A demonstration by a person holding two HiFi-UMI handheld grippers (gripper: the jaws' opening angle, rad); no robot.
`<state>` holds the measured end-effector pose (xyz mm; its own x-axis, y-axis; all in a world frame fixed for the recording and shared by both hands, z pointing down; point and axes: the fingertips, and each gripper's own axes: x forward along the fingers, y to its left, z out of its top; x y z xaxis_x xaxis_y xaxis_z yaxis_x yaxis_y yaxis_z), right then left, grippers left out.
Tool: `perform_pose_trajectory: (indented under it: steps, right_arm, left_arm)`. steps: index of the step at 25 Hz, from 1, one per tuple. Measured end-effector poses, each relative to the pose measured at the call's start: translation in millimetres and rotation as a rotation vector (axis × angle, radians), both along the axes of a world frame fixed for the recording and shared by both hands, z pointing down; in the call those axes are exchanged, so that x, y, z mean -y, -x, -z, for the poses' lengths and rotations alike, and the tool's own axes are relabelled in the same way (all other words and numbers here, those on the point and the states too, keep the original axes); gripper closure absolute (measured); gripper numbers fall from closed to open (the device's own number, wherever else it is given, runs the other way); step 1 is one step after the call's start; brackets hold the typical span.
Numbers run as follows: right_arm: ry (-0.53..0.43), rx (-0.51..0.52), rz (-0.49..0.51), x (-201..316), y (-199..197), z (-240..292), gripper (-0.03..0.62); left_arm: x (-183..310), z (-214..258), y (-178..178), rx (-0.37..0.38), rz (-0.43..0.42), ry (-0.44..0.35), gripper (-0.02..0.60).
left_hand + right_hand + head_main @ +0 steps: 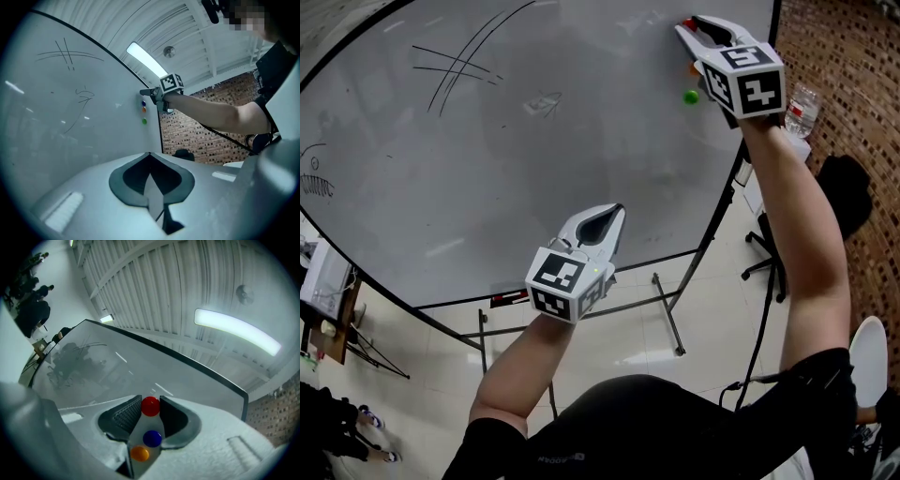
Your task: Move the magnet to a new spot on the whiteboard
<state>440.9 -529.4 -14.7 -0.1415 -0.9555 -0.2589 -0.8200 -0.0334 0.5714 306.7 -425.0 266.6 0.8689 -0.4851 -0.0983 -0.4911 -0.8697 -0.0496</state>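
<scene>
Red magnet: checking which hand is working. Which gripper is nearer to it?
Right. The right gripper grips the red magnet on the whiteboard; the left gripper, shut, sits far off near the board's bottom edge.

**A:** What is the right gripper (687,26) covering in the head view?

**B:** It is hiding nearly all of the red magnet (150,406) between its jaws, and the whole blue magnet (152,438). Only an edge of the orange magnet (694,68) is peeking out.

**A:** And the whiteboard (534,169)?

**B:** The picture's top and left edges are cutting it off. The left edge is also clipping the sketch (314,173).

**A:** Are the dark shapes (33,310) in the right gripper view telling you anything?

**B:** No, they are showing too small and dim to make out.

**A:** And the left gripper view?

**B:** There the right gripper is blocking the red magnet entirely.
</scene>
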Motion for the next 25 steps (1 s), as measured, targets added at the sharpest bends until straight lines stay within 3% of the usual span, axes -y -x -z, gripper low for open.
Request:
perform_pose_trajectory:
  steps: [9, 25]
  right_arm:
    - [0.024, -0.002, 0.114, -38.5, 40.9, -51.3, 0.49]
    - [0.173, 0.292, 0.343, -137.8, 83.4, -217.9, 0.49]
  left_arm:
    - [1.2, -17.8, 5.2, 0.039, 0.039, 0.014, 0.566]
    - [-7.7, -46.0, 49.6, 0.055, 0.163, 0.016, 0.566]
